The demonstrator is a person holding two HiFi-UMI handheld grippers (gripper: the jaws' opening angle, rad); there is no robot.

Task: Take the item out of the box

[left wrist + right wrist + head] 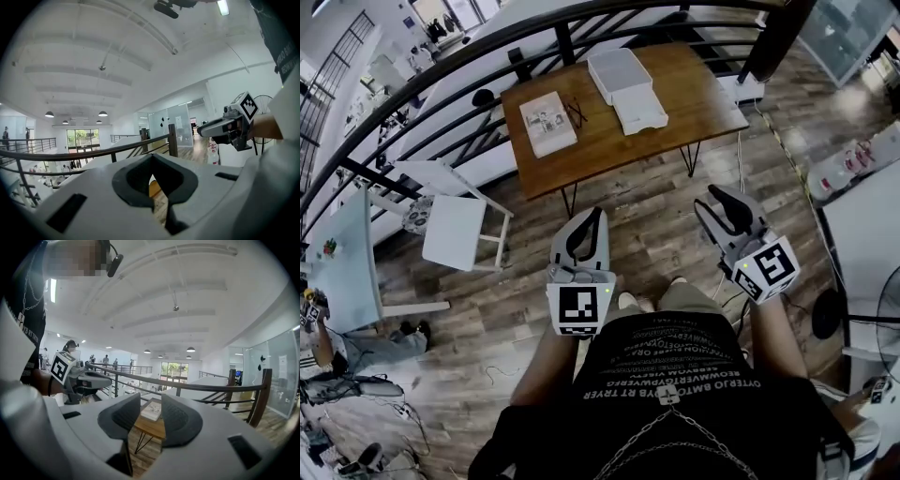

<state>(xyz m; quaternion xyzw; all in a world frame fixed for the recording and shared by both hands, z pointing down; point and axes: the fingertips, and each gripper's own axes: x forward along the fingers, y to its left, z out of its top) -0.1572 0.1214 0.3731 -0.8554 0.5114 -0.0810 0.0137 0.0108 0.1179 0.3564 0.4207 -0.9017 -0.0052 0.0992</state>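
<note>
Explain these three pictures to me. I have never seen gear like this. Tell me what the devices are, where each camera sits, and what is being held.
There is no robot here. A person stands holding a hand-held gripper in each hand. The head view looks down from the person's head and shows the left gripper and the right gripper. Each gripper view comes from a camera riding on that gripper, looking along its jaws. Ahead is a wooden table carrying a white box, a white tray and a flat printed item. Nothing is held: the left jaws are closed on nothing and the right jaws are apart.
</note>
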